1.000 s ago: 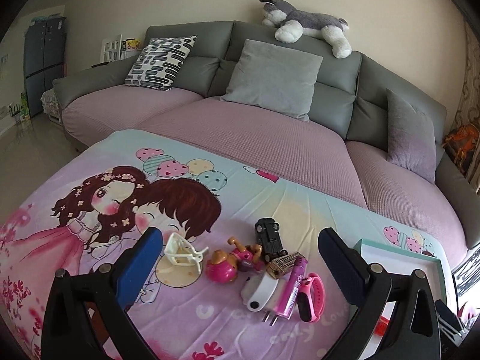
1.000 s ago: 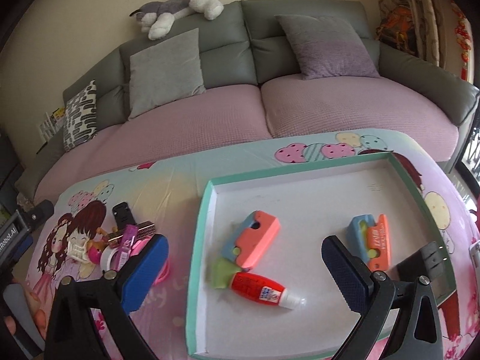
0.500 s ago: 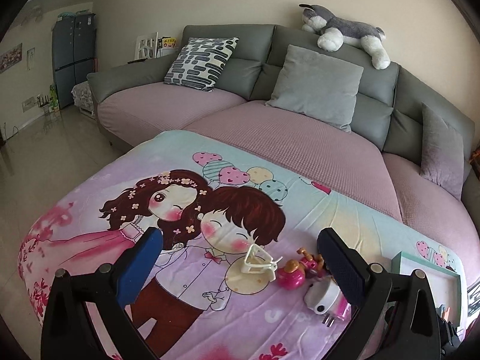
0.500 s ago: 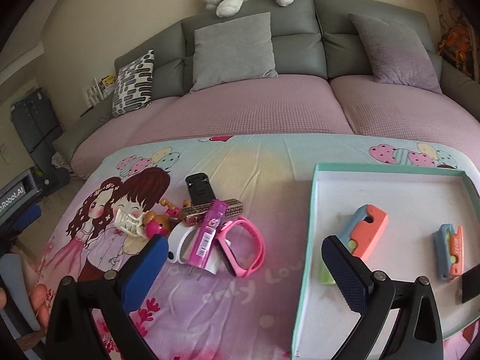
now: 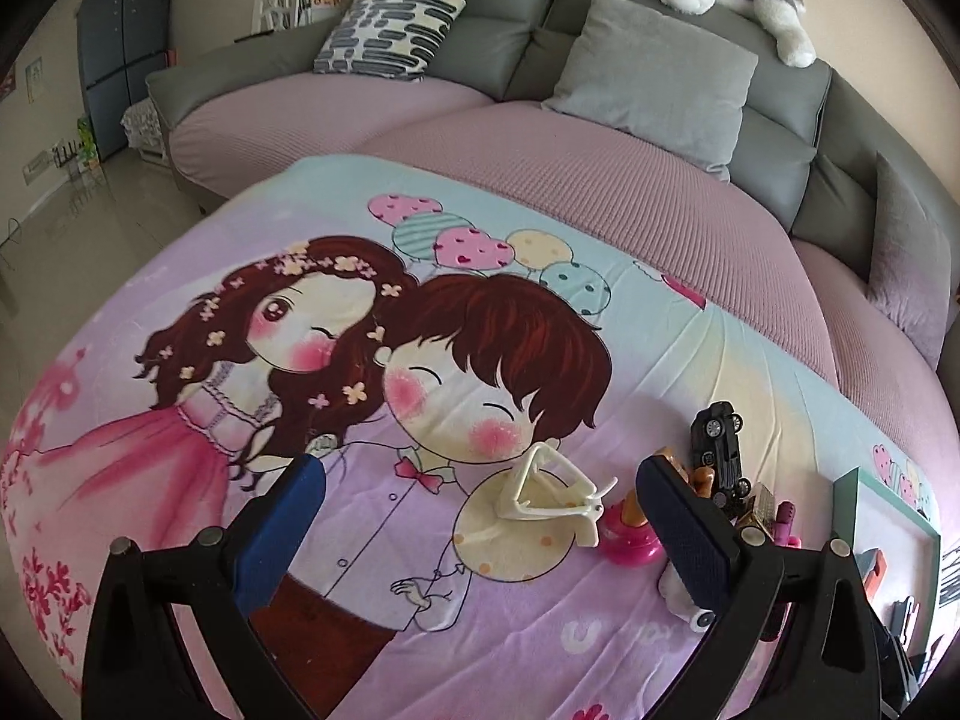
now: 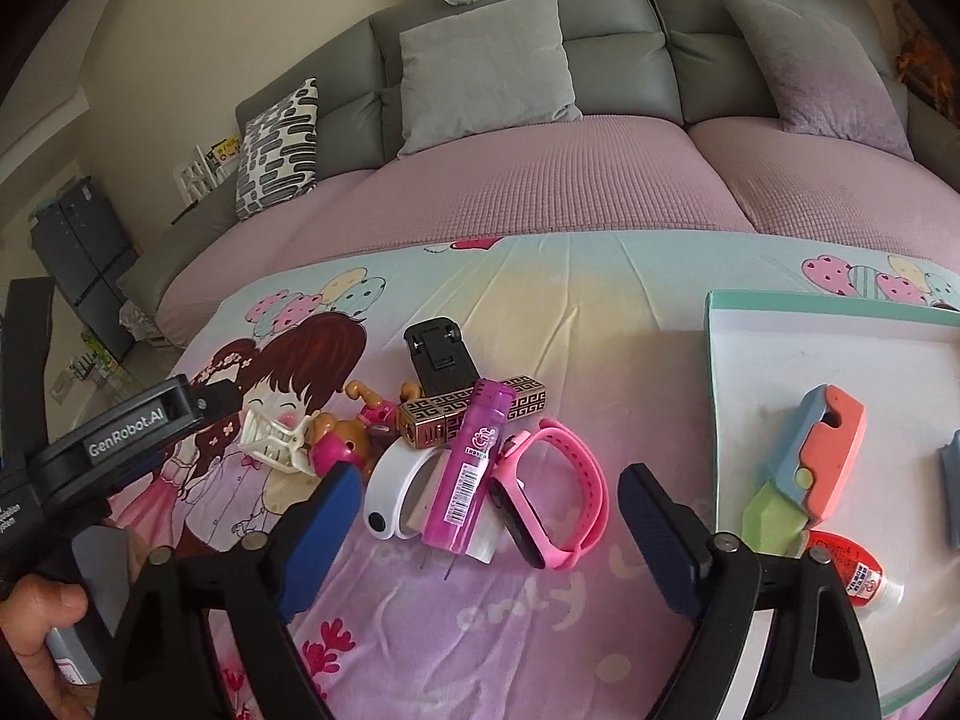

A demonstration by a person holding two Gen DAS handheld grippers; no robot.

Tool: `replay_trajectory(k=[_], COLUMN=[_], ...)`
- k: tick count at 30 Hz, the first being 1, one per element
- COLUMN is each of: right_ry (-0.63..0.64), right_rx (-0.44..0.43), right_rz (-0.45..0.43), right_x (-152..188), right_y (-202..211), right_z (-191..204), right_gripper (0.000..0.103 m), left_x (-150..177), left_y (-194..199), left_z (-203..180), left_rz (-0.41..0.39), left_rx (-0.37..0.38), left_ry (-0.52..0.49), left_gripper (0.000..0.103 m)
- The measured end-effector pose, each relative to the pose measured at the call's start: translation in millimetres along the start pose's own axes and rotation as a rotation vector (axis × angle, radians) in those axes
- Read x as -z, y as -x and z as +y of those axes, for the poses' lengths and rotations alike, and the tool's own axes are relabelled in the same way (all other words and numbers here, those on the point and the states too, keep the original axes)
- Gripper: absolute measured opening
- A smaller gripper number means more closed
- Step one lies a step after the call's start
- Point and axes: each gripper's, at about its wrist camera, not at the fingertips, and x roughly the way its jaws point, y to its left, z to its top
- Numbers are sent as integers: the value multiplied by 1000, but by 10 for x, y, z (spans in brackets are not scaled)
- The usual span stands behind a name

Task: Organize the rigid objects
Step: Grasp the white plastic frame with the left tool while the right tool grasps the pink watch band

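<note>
I am holding both sets of fingers open and empty: right gripper [image 6: 480,504] is hovering over the pink watch [image 6: 549,495], left gripper [image 5: 480,516] over the white clip [image 5: 555,495].

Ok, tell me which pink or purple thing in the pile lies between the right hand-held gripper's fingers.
The purple lighter, lying barcode-up across the white strap; the pink watch sits further right, the pink toy left.

A white label reading "GenRobot.AI" [image 6: 125,434] sat on the black housing left of the right hand-held gripper [image 6: 492,516]. Below its fingers, the printed cloth [image 6: 540,648] showed pale "only". Other print was unreadable.
</note>
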Motion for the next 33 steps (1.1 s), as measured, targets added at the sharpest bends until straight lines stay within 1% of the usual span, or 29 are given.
replay_trajectory(k=[5,6,7,9,11,13,15,18,19,21,22,23,24,26,27,28,29,33], right_ry=[-8,-15,-27,-55,-69,-68,-67,-63,-63,-73,-84,-99,-112,-133,-138,-142,-144,-162], right_rx=[11,15,19,21,24,34,33,27,24,9,-4,-18,-33,-57,-66,-72,-80,-103], right_rz=[14,16,19,26,39,45,52,58,58,59,61,62,64,66,66,67,68,67], right_x=[2,5,10,16,24,29,36,44,51,57,61,65,70,78,81,86,90,91], right_y=[-76,-89,-101,-131,-161,-177,-195,-209,-203,-209,-212,-215,-216,-221,-225,-229,-236,-259], right_z=[-9,-25,-49,-99,-132,-141,-139,-127,-132,-149,-167,-189,-210,-239,-243,-246,-248,-254], right_gripper=[73,68,65,52,50,49,46,43,43,40,40,38,36,35,34,34,34,34], left_x=[7,13,19,25,38,50,65,78,81,88,93,99,104,108,107,107,107,107], left_y=[-177,-209,-232,-270,-320,-367,-402,-437,-442,-447,-452,-459,-466,-466,-465,-460,-455,-444], left_z=[-18,-28,-35,-37,-46,-52,-65,-78,-76,-71,-70,-71,-71,-76,-81,-85,-91,-90], left_rz=[32,37,41,46,57,68,77,84,85,89,93,97,102,105,104,103,102,100], left_rx=[27,35,38,36,35,30,23,32,37,51,53,53,55,69,75,79,79,79], left_ry=[-2,-13,-19,-21,-32,-43,-55,-63,-59,-53,-50,-50,-50,-46,-43,-42,-43,-42], left_gripper=[103,103,103,103,103,103,103,102,100,91,85,81,79,67,63,54,49,49])
